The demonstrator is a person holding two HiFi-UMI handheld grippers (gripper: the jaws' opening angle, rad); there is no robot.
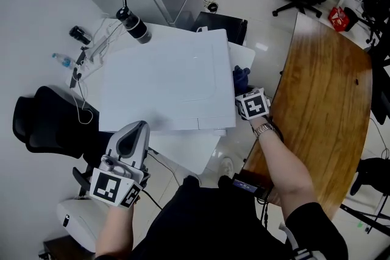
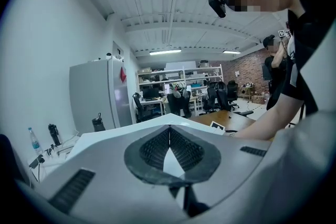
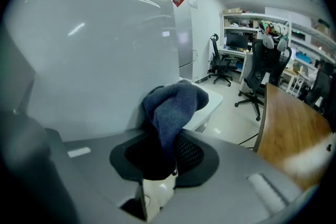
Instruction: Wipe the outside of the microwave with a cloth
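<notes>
Two containers stand on the white worktop (image 1: 183, 149) behind the microwave (image 1: 164, 79): a black bottle (image 1: 135, 26) with its lid fitted, just beside the rear left corner of the microwave, and a clear water bottle (image 1: 61, 59) with a blue cap, further left among loose cables. The contents of neither can be made out. The microwave is a white box that takes up the middle of the worktop, seen from above in the head view. Left tongs (image 2: 169, 134): jaws fully closed, pads meeting at the tips, nothing between them. In the head view the left tongs (image 1: 140, 126) sit at the front edge of the microwave top, near its left corner, pointing nearly level; contact with the casing cannot be confirmed. Right tongs (image 3: 163, 149): jaws part-way apart and clamped on a dark blue cloth (image 3: 176, 107), which bunches up above the pads and folds over toward the right. The cloth (image 1: 241, 77) lies at the right-hand side wall of the microwave (image 3: 94, 44), close against it, with the right tongs (image 1: 251, 103) angled downward beside that wall. A wooden table (image 1: 323, 88) stands to the right of the worktop.
</notes>
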